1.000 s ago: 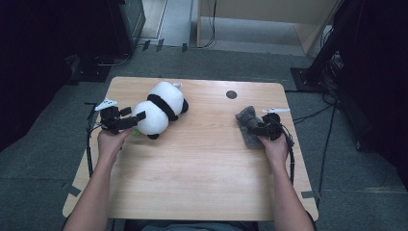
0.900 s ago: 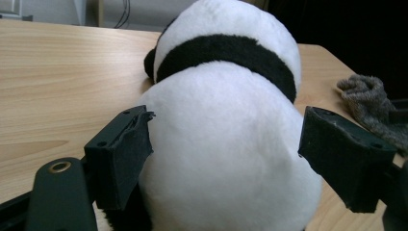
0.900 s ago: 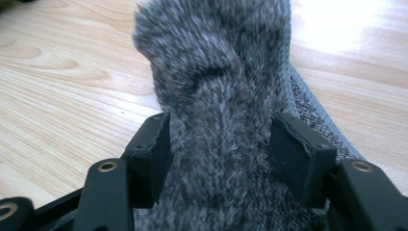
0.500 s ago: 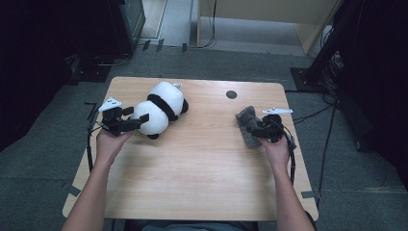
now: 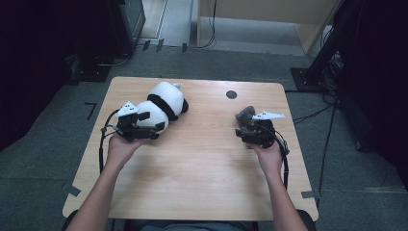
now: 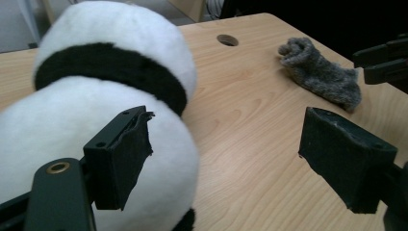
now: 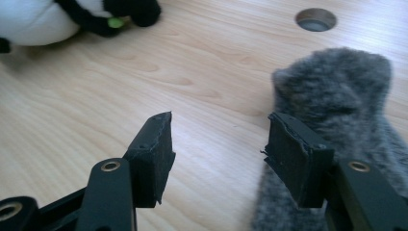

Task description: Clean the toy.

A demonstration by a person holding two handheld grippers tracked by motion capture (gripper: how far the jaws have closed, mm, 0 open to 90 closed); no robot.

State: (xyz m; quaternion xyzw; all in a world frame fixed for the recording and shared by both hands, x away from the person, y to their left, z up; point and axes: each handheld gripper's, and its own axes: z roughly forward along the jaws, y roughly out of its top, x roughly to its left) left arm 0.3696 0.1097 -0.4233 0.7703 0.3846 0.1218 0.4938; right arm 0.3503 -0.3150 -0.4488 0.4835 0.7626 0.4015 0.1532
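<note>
In the high view I am looking down on the table (image 5: 192, 192), and I am seeing the left gripper (image 5: 153, 126) sitting near the table's left edge, right against the plush panda (image 5: 161, 103), which is lying toward the far left corner. The right gripper (image 5: 244, 131) is hovering toward the right edge, just at the grey fuzzy sock (image 5: 244, 115), which is lying on the far right part of the table. A round hole (image 5: 231, 94) is showing in the table near the far edge, between the two things. Both hands are coming in from the near edge.

In the left gripper view I am seeing the left gripper (image 6: 226, 154) standing wide apart, with bare table showing between its jaws. The left-hand jaw is lying just in front of the panda's (image 6: 110, 72) white body; I cannot tell whether it is touching the fur. The sock (image 6: 322, 74) is lying well beyond, near the hole (image 6: 226, 40), and the other gripper (image 6: 385, 60) is poking in at the right side.

In the right gripper view I am seeing the right gripper (image 7: 219, 154) partly open, gripping nothing: bare wood is showing between the jaws. The right-hand jaw is overlapping the sock (image 7: 337, 91), which is lying flat. The panda (image 7: 43, 19) is lying toward the far left of this view, and the hole (image 7: 315, 19) is beyond the sock.
</note>
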